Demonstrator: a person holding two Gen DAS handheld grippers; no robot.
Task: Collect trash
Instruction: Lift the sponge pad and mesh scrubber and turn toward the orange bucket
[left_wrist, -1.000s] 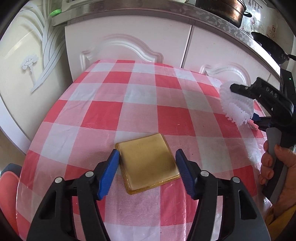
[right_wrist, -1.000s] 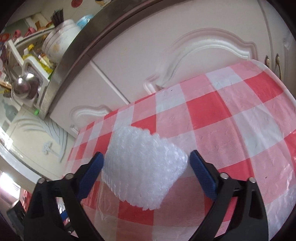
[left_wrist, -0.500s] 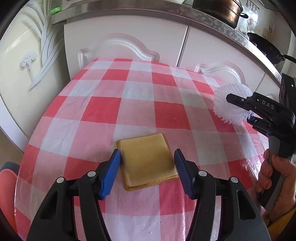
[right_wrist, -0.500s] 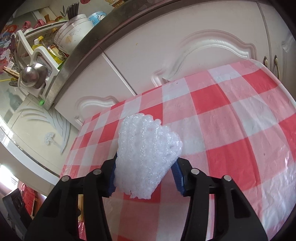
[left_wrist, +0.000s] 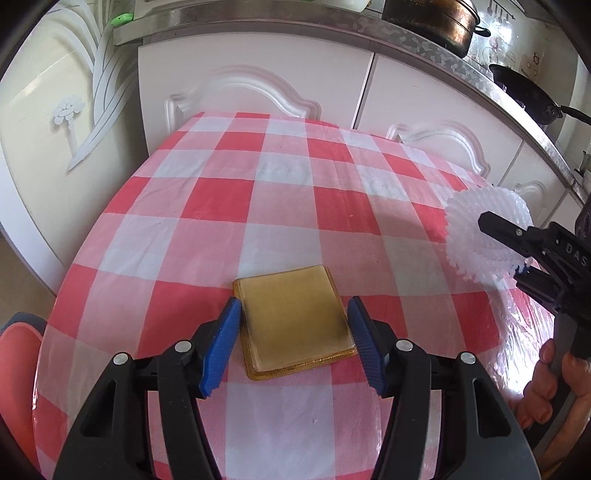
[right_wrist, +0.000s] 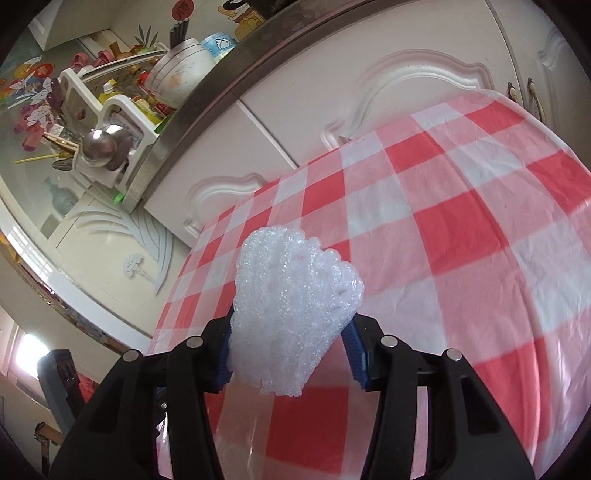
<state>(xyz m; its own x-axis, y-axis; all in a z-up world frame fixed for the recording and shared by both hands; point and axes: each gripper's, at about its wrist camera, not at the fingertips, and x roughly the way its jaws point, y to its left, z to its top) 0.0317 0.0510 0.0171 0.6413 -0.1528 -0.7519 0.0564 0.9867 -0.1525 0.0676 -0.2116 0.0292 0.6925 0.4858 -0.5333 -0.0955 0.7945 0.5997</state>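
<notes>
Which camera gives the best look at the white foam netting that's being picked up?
The right wrist view: the foam netting fills the middle of the frame, squeezed between the right gripper's blue pads. The left wrist view shows it only small at the right edge, partly hidden by that gripper's black finger.

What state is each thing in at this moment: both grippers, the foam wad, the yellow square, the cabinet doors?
Right gripper: shut on the white foam wad.
White foam wad: crumpled, pinched between the fingers, lifted off the table.
Left gripper: fingers either side of the yellow square packet; contact unclear.
Yellow square packet: flat on the checked tablecloth.
Cabinet doors: closed.
</notes>
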